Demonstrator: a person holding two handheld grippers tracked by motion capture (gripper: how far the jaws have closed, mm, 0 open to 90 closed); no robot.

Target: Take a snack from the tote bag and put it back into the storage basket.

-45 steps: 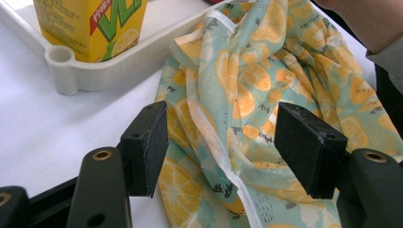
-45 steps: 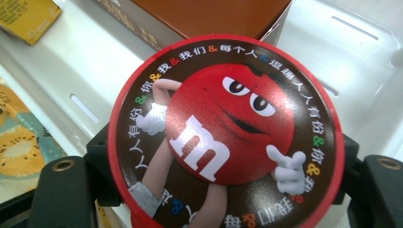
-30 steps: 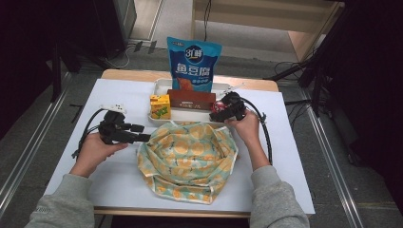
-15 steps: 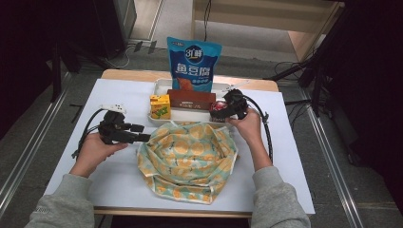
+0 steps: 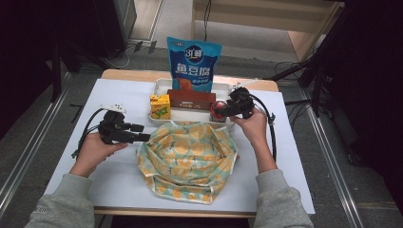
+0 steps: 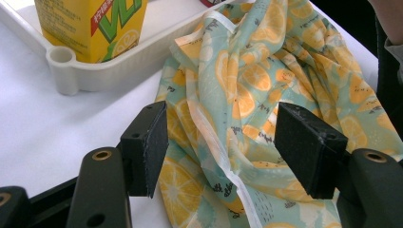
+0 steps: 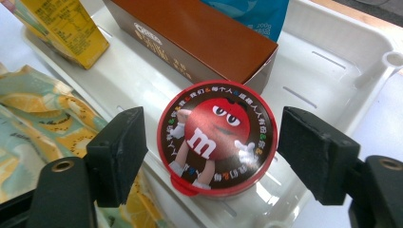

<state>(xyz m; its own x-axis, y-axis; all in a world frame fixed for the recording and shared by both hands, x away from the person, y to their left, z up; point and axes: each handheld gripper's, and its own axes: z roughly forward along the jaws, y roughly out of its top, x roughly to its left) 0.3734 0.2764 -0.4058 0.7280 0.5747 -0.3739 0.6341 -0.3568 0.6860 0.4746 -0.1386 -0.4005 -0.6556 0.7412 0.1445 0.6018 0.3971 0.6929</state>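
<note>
Right gripper (image 7: 209, 156): my jaws have just narrowed slightly but stand open, either side of the red candy tub (image 7: 217, 137), clear of it.
Tub: in the white tray (image 7: 332, 52), near corner, base hidden.
Left gripper (image 6: 233, 147): I see jaws open over the orange-print cloth (image 6: 266, 85) on the bench (image 6: 43, 118).
Juice carton (image 6: 90, 26): top cut off.

1. The tabletop (image 5: 119, 190) is covered by a white sheet, and a strip of bare wood shows along its far edge.
2. A white plastic tray (image 5: 160, 88) sits directly on it, upper middle of the frame.
3. An orange-print cloth bag (image 5: 187, 159) lies crumpled in the centre, its top edge touching the tray's near rim.
4. Lower left and lower right, the person's forearms rest on it too.
</note>
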